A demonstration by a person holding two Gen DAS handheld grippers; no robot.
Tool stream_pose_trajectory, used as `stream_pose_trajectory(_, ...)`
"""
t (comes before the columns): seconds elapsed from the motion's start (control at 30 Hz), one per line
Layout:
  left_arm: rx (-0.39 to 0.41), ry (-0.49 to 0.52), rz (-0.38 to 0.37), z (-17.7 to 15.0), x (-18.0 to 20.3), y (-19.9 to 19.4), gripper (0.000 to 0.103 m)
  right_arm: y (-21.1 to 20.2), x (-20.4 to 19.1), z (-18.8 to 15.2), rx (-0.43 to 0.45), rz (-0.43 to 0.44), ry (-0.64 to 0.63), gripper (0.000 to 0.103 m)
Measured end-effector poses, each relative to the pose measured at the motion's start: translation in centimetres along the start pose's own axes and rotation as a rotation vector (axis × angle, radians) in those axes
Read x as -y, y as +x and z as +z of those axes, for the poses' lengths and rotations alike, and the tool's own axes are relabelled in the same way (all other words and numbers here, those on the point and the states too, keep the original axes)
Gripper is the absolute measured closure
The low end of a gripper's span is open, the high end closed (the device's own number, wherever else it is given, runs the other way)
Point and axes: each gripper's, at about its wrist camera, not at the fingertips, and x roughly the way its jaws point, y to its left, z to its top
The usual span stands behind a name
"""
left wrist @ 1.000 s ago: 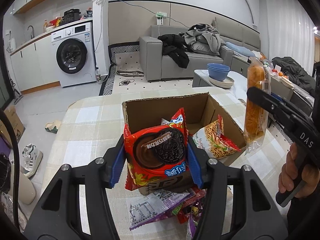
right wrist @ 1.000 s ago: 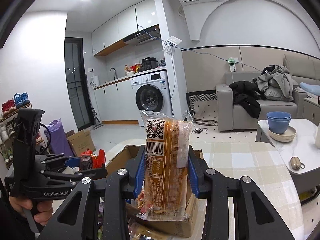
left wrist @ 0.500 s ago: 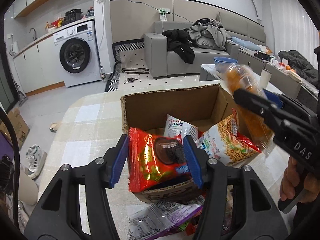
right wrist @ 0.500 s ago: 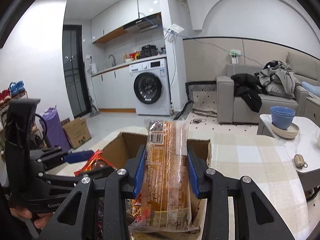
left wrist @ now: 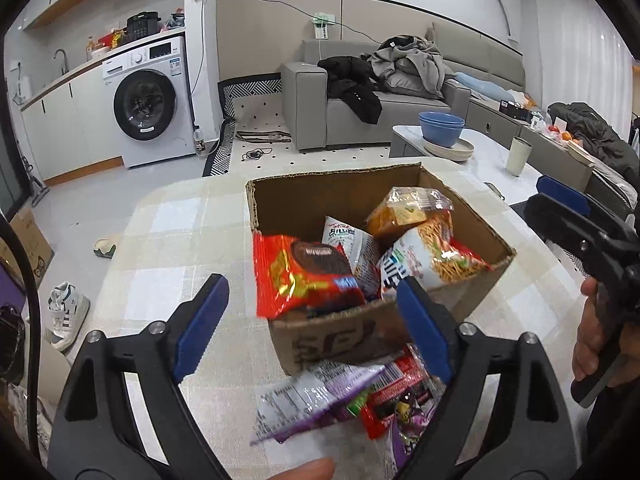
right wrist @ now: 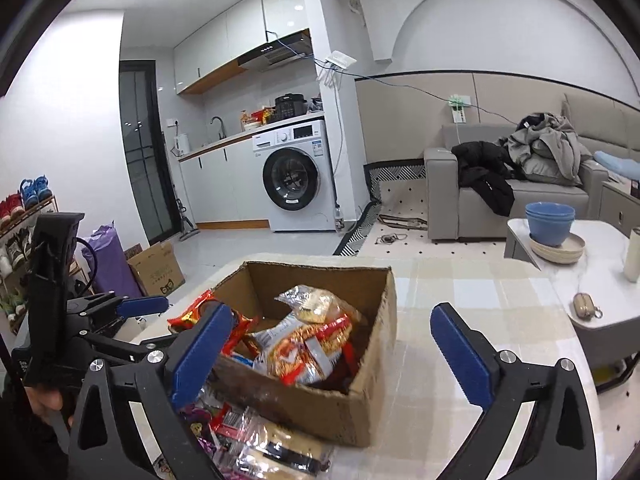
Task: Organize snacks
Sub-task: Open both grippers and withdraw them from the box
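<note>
- Checked tablecloth (left wrist: 168, 240) with a cardboard box (left wrist: 472, 232) right ahead of both grippers.
- Left gripper (left wrist: 312, 332) jaws opening, nothing pinched; red cookie pack (left wrist: 304, 276) sits in the box just past them.
- Right gripper (right wrist: 332, 344) opening too, empty; orange snack pack (left wrist: 404, 212) lies inside the box.
- Loose snack packets (left wrist: 340, 400) lie under the left gripper.

Both tongs now opening and empty, red snack bag (left wrist: 308, 276) and orange packet (left wrist: 404, 212) dropped into cardboard box (left wrist: 332, 192)

Home: washing machine (left wrist: 150, 98); sofa (left wrist: 384, 100); kitchen counter (right wrist: 224, 144)
</note>
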Motion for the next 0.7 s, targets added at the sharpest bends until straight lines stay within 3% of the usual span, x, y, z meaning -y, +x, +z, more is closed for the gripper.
stream_pose_trajectory(0.1,0.004,0.007,0.004,-0.5,0.2,-0.9,0.001,-0.4,0.7,-0.5,-0.037,-0.004,0.034,0.001)
stream_pose_trajectory(0.7,0.006,-0.034,-0.002,-3.9,-0.8,-5.2,0.001,-1.2,-1.5,-3.7,-0.208,0.029,0.026,0.001)
